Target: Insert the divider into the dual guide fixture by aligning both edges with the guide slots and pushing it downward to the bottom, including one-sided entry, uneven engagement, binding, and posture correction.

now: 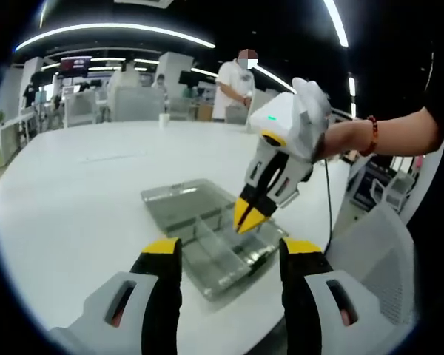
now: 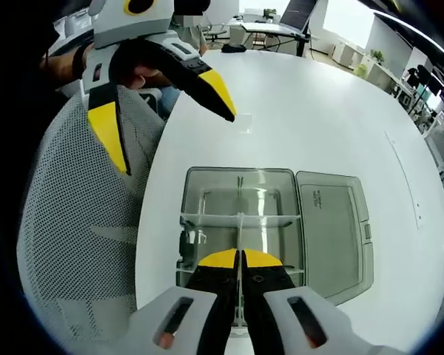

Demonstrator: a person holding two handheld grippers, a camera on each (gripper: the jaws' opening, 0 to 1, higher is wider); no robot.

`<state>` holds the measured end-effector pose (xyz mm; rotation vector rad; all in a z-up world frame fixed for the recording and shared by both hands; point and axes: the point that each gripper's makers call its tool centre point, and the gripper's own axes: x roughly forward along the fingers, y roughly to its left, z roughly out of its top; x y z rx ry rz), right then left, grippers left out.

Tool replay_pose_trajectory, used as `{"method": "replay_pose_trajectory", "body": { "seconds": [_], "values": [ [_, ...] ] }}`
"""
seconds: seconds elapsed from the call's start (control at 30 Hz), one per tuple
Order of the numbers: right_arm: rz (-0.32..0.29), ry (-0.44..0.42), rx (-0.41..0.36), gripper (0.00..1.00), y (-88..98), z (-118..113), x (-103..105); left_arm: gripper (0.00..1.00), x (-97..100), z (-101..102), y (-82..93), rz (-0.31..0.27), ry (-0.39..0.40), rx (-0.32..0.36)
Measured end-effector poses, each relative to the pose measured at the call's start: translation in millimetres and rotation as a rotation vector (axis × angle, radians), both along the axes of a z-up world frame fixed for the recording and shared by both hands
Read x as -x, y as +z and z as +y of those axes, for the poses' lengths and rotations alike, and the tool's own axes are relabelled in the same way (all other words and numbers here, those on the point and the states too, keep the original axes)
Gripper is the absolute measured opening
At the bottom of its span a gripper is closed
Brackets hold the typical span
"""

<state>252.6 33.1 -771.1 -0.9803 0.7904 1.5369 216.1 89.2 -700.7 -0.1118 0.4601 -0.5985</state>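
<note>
The dual guide fixture point(image 2: 240, 222) is a clear plastic tray lying flat on the white worktop point(image 2: 318, 111), lower centre of the right gripper view, with its hinged lid point(image 2: 333, 229) laid open to the right. In the left gripper view the same fixture point(image 1: 207, 233) sits at centre frame.

The divider point(image 2: 240, 200) is a thin transparent strip standing on edge along the tray's middle line, crossing a second clear partition point(image 2: 240, 220) that runs left to right. How deep it sits in the slots cannot be read from these frames.

The right hand-held gripper point(image 2: 240, 259) has its jaws pressed together over the near end of the divider (the clear edge runs straight up between the yellow tips), so it appears to be pinching that strip. In the left gripper view it point(image 1: 250, 214) points down into the tray from the upper right.

The left hand-held gripper point(image 1: 229, 255) stands with its jaws wide apart, holding nothing, at lower centre of its own view; in the right gripper view it point(image 2: 174, 118) hangs at upper left, clear of the tray.

Handling judgement: the divider looks light, stiff, smooth and slippery, and liable to flex or crack if forced while skewed. Grip the top edge near mid-length and press evenly; the free gripper could steady the light tray's rim.
</note>
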Motion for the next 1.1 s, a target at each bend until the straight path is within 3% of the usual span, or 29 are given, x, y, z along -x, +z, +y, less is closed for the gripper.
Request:
{"method": "replay_pose_trajectory", "body": {
  "seconds": [0.2, 0.63, 0.7, 0.87, 1.1],
  "values": [
    [-0.001, 0.003, 0.018, 0.00, -5.1, -1.0, 0.5, 0.52, 0.0, 8.4, -7.5, 0.025, 0.047, -0.007],
    [-0.012, 0.017, 0.034, 0.00, -10.0, -1.1, 0.9, 0.50, -4.7, 41.0, -27.5, 0.104, 0.178, -0.089],
    [-0.006, 0.006, 0.028, 0.00, -9.3, -1.6, 0.6, 0.50, -2.7, 47.9, -35.0, 0.151, 0.211, -0.088],
    [-0.005, -0.029, 0.007, 0.00, -10.4, -3.8, 0.1, 0.50, -2.2, 65.1, -43.1, 0.182, 0.259, -0.137],
    [0.003, -0.108, -0.079, 0.10, -2.1, 2.0, 0.4, 0.49, -3.9, 88.2, -54.4, 0.239, 0.313, -0.195]
  ]
}}
